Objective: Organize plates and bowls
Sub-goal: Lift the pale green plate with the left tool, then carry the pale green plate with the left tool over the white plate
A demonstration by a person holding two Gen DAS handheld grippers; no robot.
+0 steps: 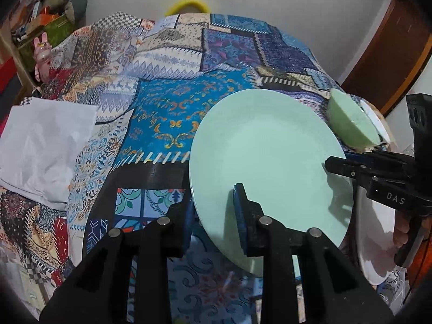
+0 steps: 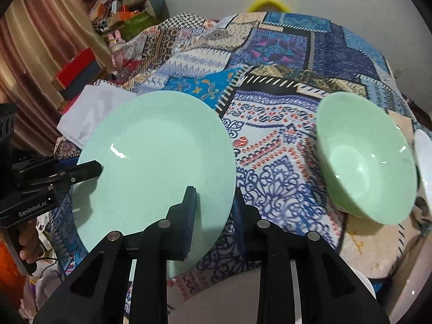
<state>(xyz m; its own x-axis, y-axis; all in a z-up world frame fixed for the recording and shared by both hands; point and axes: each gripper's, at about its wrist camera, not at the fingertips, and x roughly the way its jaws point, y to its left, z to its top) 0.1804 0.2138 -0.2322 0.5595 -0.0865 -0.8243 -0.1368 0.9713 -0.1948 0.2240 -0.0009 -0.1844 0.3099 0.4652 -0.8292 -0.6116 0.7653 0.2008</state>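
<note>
A mint-green plate (image 1: 267,159) is held above the patterned tablecloth (image 1: 162,113) by both grippers. My left gripper (image 1: 213,216) is shut on the plate's left rim, one finger above and one below. My right gripper (image 2: 213,210) is shut on the plate's (image 2: 159,167) right rim. Each gripper shows in the other's view, the right one (image 1: 332,164) and the left one (image 2: 94,167). A green bowl (image 2: 367,159) stands on the cloth to the right, and also shows in the left wrist view (image 1: 351,124).
White dishes lie at the right: a white rim (image 2: 424,156) beside the bowl and a white plate (image 1: 375,245) under the right gripper. A white folded cloth (image 1: 46,148) lies at the left. Boxes and clutter (image 2: 118,10) sit at the back left by a curtain.
</note>
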